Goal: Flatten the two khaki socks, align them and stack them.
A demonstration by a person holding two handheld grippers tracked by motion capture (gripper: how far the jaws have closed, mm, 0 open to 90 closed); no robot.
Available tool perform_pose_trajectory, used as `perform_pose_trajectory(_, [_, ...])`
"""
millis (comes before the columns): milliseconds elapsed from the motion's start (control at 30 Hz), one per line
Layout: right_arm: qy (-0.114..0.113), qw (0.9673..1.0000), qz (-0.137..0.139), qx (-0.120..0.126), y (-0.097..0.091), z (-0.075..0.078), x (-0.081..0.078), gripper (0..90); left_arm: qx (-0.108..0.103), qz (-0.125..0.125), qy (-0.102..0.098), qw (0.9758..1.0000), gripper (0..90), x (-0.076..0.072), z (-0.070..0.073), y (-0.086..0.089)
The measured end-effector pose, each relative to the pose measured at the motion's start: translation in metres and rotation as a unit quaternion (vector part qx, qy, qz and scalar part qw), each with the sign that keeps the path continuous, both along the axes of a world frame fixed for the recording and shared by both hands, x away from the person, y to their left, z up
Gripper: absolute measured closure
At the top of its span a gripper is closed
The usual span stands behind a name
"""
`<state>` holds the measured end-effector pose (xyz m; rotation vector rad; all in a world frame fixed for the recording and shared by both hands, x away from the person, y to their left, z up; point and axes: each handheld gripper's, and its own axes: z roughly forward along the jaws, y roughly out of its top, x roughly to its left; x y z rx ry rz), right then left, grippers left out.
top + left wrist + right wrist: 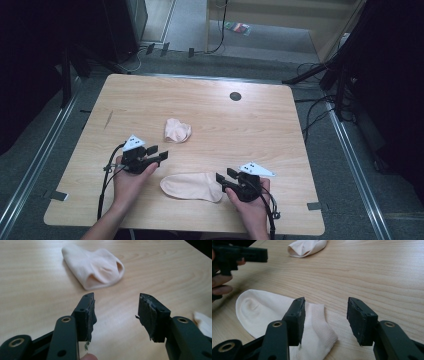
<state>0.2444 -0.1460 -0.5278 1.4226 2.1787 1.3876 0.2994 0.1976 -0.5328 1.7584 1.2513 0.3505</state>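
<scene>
Left forearm: enters from the bottom edge of the high view, left of centre, slanting up and slightly right.
Left hand (127,182): wrapped round the gripper body from below, in the lower left of the frame.
Left gripper (161,154): points right and slightly up in the frame, grey plate on top; jaws apart, nothing between the pads (in the left gripper view a clear gap shows between them).
Right hand (251,202): lower centre-right of the frame, forearm rising from the bottom edge.
Right gripper (222,177): points left, towards the other gripper; jaws apart, pads pressing on nothing.
Cables: one trails back along each forearm.
</scene>
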Motion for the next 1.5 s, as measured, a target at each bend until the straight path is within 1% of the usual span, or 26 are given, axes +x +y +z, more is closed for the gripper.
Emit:
perform_pose_trajectory(67, [0.000,1.0000,0.000,0.000,-0.001,0.000,0.001,49.5,0.013,0.010,0.002,0.9999,49.1,0.015,0.000,-0.006])
perform_pose_trajectory(100, [0.002,1.0000,-0.002,0.000,-0.001,0.000,0.001,49.5,0.019,0.012,0.003,0.9997,49.1,0.020,-0.001,-0.008])
perform_pose_trajectory(233, [-0.001,1.0000,-0.004,0.001,-0.004,-0.001,0.002,49.5,0.038,0.033,-0.006,0.9987,48.2,0.044,0.000,-0.017])
perform_pose_trajectory(333, [0.004,0.9999,-0.008,0.004,-0.006,-0.001,0.003,49.3,0.055,0.041,-0.009,0.9976,50.3,0.057,-0.001,-0.022])
perform_pose_trajectory(367, [0.005,0.9999,-0.011,0.005,-0.007,-0.001,0.004,49.2,0.055,0.042,-0.003,0.9976,50.6,0.061,-0.001,-0.023])
perform_pose_trajectory(433, [0.008,0.9999,-0.011,0.006,-0.008,-0.002,0.004,49.1,0.074,0.043,0.002,0.9963,50.5,0.069,-0.003,-0.026])
perform_pose_trajectory(467, [0.008,0.9999,-0.011,0.006,-0.008,-0.002,0.004,49.0,0.074,0.043,0.007,0.9963,50.3,0.072,-0.005,-0.027])
perform_pose_trajectory(533, [0.009,0.9999,-0.010,0.006,-0.008,-0.002,0.004,48.8,0.088,0.038,0.016,0.9952,49.5,0.077,-0.008,-0.030])
perform_pose_trajectory(567, [0.009,0.9999,-0.009,0.006,-0.008,-0.002,0.004,48.7,0.100,0.040,0.024,0.9939,49.9,0.079,-0.011,-0.032])
perform_pose_trajectory(633, [0.010,0.9999,-0.009,0.006,-0.008,-0.002,0.005,48.6,0.113,0.039,0.020,0.9926,52.8,0.080,-0.013,-0.034])
perform_pose_trajectory(700, [0.010,0.9999,-0.009,0.006,-0.007,-0.003,0.005,48.4,0.132,0.044,0.013,0.9902,56.1,0.079,-0.013,-0.037])
perform_pose_trajectory(767, [0.010,0.9999,-0.010,0.005,-0.007,-0.003,0.005,48.3,0.140,0.043,0.006,0.9893,59.4,0.078,-0.015,-0.037])
perform_pose_trajectory(800, [0.011,0.9999,-0.011,0.005,-0.007,-0.003,0.006,48.3,0.138,0.043,0.007,0.9895,64.2,0.078,-0.014,-0.037])
perform_pose_trajectory(867, [0.013,0.9999,-0.010,0.004,-0.006,-0.004,0.006,48.3,0.128,0.044,0.007,0.9908,84.1,0.078,-0.015,-0.034])
perform_pose_trajectory(900, [0.013,0.9999,-0.010,0.003,-0.006,-0.004,0.006,48.3,0.126,0.044,0.006,0.9910,85.3,0.079,-0.015,-0.034])
perform_pose_trajectory(933, [0.012,0.9999,-0.010,0.003,-0.006,-0.004,0.006,48.3,0.129,0.040,0.003,0.9909,86.3,0.078,-0.015,-0.034])
perform_pose_trajectory(1000, [0.012,0.9999,-0.010,0.003,-0.005,-0.004,0.005,48.3,0.125,0.033,0.006,0.9916,87.1,0.077,-0.014,-0.032])
perform_pose_trajectory(1033, [0.015,0.9998,-0.012,0.004,-0.005,-0.003,0.005,48.4,0.116,0.031,0.008,0.9927,87.3,0.076,-0.014,-0.032])
perform_pose_trajectory(1100, [0.012,0.9999,-0.011,0.005,-0.006,-0.003,0.005,48.3,0.100,0.023,0.005,0.9947,87.6,0.071,-0.011,-0.030])
perform_pose_trajectory(1133, [0.010,0.9999,-0.011,0.006,-0.006,-0.003,0.006,48.3,0.095,0.019,0.001,0.9953,87.6,0.068,-0.009,-0.030])
perform_pose_trajectory(1233, [0.005,0.9998,-0.017,0.010,-0.006,-0.001,0.006,48.5,0.070,0.010,-0.009,0.9974,87.7,0.054,0.000,-0.030])
perform_pose_trajectory(1300, [-0.002,0.9998,-0.017,0.011,-0.005,0.003,0.007,48.5,0.059,-0.003,-0.015,0.9982,87.8,0.042,0.006,-0.032])
perform_pose_trajectory(1367, [-0.009,0.9997,-0.017,0.014,-0.004,0.008,0.007,48.6,0.053,-0.018,-0.021,0.9982,87.8,0.028,0.010,-0.036])
perform_pose_trajectory(1400, [-0.011,0.9997,-0.018,0.015,-0.003,0.009,0.008,48.7,0.052,-0.021,-0.022,0.9982,87.8,0.024,0.010,-0.037])
perform_pose_trajectory(1433, [-0.013,0.9996,-0.018,0.015,-0.002,0.010,0.009,48.8,0.046,-0.027,-0.018,0.9984,87.8,0.019,0.009,-0.038])
perform_pose_trajectory(1500, [-0.014,0.9996,-0.018,0.017,0.000,0.012,0.011,49.0,0.046,-0.038,-0.011,0.9981,87.7,0.014,0.006,-0.041])
